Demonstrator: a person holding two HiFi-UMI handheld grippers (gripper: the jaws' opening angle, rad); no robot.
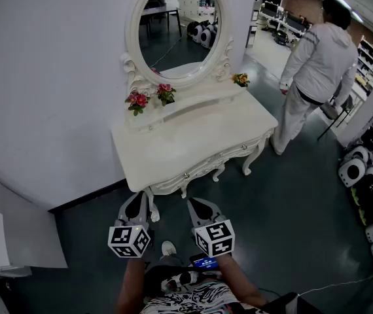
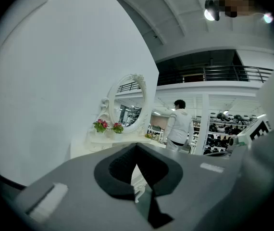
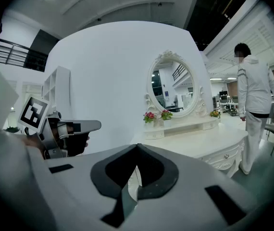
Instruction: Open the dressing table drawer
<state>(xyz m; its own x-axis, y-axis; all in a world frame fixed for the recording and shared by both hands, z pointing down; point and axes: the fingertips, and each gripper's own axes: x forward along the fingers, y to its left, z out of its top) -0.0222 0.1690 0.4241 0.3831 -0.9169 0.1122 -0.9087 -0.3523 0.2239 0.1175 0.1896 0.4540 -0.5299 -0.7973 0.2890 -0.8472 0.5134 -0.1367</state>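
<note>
The white dressing table (image 1: pixel 193 142) stands against the wall, with an oval mirror (image 1: pixel 177 25) on top. Its drawer front (image 1: pixel 206 164) carries small knobs (image 1: pixel 186 174) and sits flush. Both grippers hover short of the table's front edge, apart from it. My left gripper (image 1: pixel 137 201) is shut with nothing in it, its jaws meeting at the tip (image 2: pixel 136 147). To its right, my right gripper (image 1: pixel 196 205) is shut and empty too (image 3: pixel 137 147). In the right gripper view the drawer knob (image 3: pixel 226 156) shows at the table's front, and the left gripper (image 3: pixel 74 126) appears at the left.
Small flower pots (image 1: pixel 137 100) (image 1: pixel 166 92) (image 1: pixel 241 79) stand on the table's raised back shelf. A person in white (image 1: pixel 317 64) stands to the right of the table. Black-and-white devices (image 1: pixel 363 182) line the floor at far right. A white cabinet (image 1: pixel 16 241) stands at the left.
</note>
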